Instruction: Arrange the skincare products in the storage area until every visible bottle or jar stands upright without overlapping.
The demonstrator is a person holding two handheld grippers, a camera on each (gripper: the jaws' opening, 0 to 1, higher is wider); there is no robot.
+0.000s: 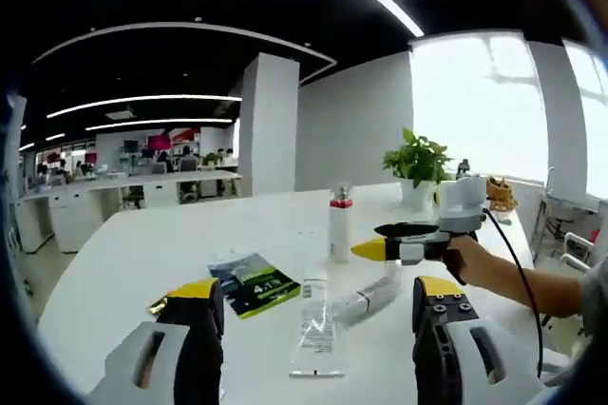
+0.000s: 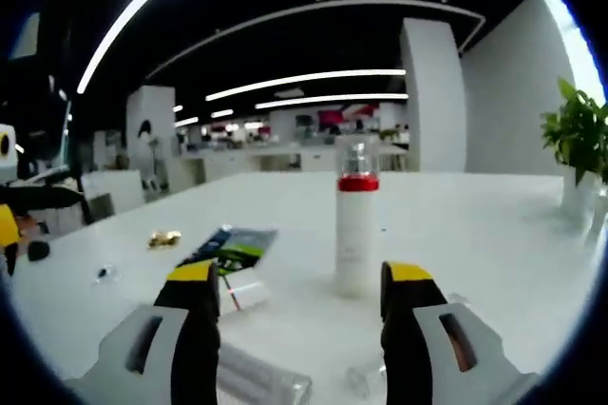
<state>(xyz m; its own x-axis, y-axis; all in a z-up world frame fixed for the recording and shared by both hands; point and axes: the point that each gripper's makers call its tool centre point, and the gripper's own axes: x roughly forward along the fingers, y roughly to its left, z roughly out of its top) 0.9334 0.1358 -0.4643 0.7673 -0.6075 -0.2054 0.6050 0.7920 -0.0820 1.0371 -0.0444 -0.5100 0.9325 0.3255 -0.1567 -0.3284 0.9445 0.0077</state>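
Currently one white cylindrical bottle with a red collar and clear cap (image 1: 339, 226) stands upright near the middle of the white tabletop (image 1: 142, 253). The other products lie flat toward the near edge: a clear flat plastic tube with printed text (image 1: 312, 327) and, beside it, a translucent clear bottle on its side (image 1: 369, 297). A dark green and blue printed sachet (image 1: 253, 283) lies flat just beside the tube, with a small gold foil item (image 2: 164, 239) farther off toward the tabletop's edge.

Left gripper (image 1: 313, 329): jaws apart, nothing between them, hovering over the flat tube. Right gripper (image 2: 299, 305): jaws apart, empty, lined up on the standing bottle, with the toppled clear bottle lying low under them in the right gripper view. In the left gripper view the right gripper reaches in just beside the upright bottle, above the toppled one.

Risks, as judged:
- The upright bottle is tall and narrow; a brush from the right gripper's jaw on the way down would likely tip it.
- The toppled bottle is round and smooth; a squeeze off its middle could make it roll or squirt out, possibly into the flat tube.
- The tube looks soft and thin, so it may buckle or refuse to stand once released.
- Both grippers work close together; a collision seems possible.

A potted green plant in a white pot (image 1: 416, 169) stands at the far edge, well apart.
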